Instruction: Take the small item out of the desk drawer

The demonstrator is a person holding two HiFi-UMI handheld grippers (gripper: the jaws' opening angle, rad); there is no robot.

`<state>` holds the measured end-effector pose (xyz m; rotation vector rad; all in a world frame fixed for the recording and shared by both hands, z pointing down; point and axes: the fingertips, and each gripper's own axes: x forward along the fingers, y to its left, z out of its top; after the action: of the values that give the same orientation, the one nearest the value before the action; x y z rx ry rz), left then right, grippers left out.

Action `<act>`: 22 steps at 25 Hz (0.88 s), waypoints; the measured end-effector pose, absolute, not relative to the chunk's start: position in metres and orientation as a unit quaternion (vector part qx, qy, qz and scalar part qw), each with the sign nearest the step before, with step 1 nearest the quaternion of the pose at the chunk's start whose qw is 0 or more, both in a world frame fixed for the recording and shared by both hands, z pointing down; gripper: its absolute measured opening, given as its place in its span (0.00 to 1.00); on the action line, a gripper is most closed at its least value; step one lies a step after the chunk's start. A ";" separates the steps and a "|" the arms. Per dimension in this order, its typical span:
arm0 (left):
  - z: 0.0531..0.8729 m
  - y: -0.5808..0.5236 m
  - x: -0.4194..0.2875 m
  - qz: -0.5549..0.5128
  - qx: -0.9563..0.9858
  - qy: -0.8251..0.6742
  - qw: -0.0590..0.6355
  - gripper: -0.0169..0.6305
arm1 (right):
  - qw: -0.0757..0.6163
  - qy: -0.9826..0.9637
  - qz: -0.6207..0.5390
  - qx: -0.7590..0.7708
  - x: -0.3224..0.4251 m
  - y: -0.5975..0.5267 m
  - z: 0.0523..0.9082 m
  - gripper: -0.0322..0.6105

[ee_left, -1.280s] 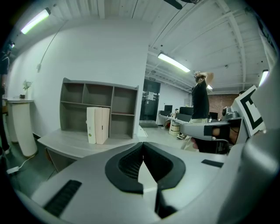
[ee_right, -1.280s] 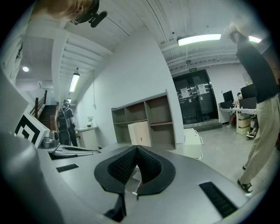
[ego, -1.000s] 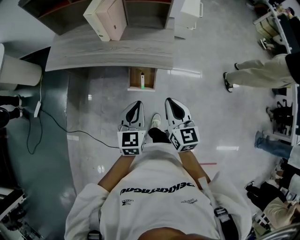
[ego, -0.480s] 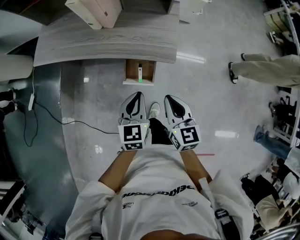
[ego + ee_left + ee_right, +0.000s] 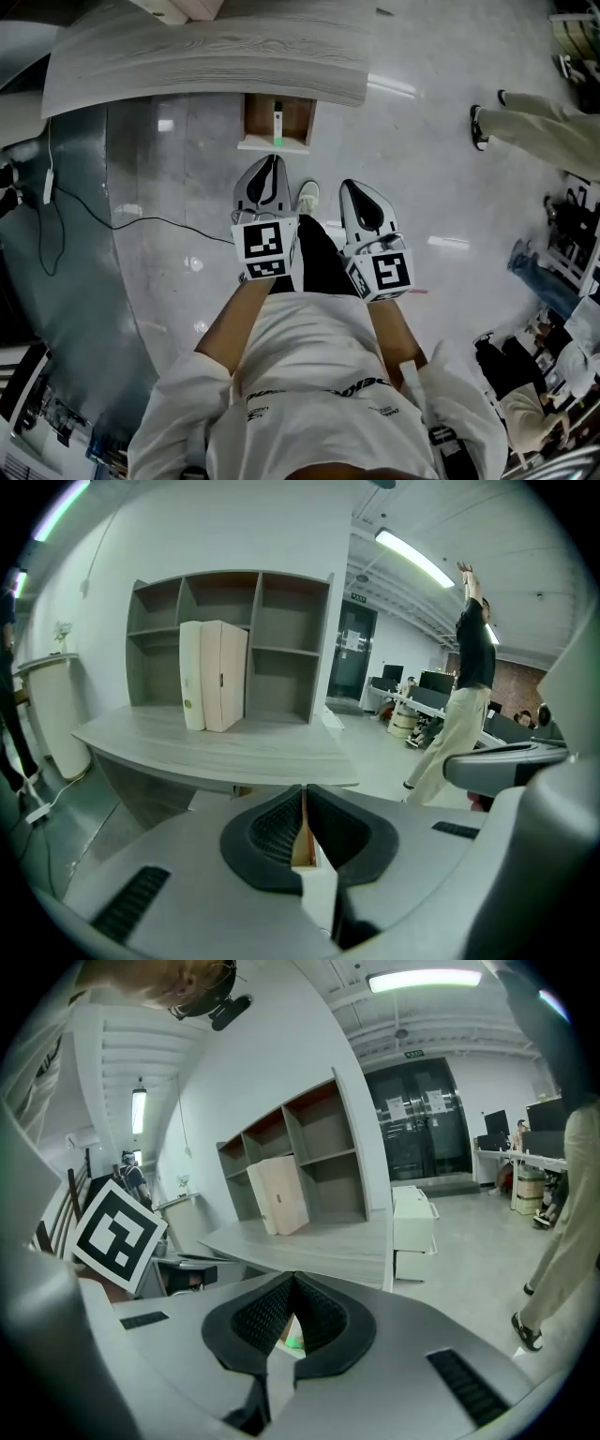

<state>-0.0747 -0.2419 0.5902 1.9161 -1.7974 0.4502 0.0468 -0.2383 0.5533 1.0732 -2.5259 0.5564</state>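
The left gripper (image 5: 304, 788) and the right gripper (image 5: 293, 1278) both have their jaws closed together, with nothing between them. The open drawer (image 5: 273, 143) under the desk (image 5: 206, 56) edge is just ahead of the left jaws and ahead-left of the right jaws. The small item (image 5: 277, 120), white with a green end, lies inside this drawer.

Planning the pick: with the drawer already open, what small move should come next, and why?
Likely ease the left gripper toward the open drawer and part its jaws: it is nearest but short of the drawer, shut like the right gripper, and the small item lies inside, untouched.
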 end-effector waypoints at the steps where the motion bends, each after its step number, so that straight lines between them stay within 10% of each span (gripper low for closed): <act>1: 0.599 -0.245 -0.076 0.167 0.697 -0.656 0.237 0.05 | 0.169 -0.889 0.195 0.379 0.047 -0.241 0.558 0.10; 22: 0.758 -0.280 -0.083 0.207 0.659 -0.652 0.312 0.22 | 0.188 -0.880 0.228 0.371 0.050 -0.248 0.656 0.10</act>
<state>-0.0833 -0.2795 0.7580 1.7392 -1.7221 0.5469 0.0498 -0.2481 0.6563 1.0425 -2.4771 0.6418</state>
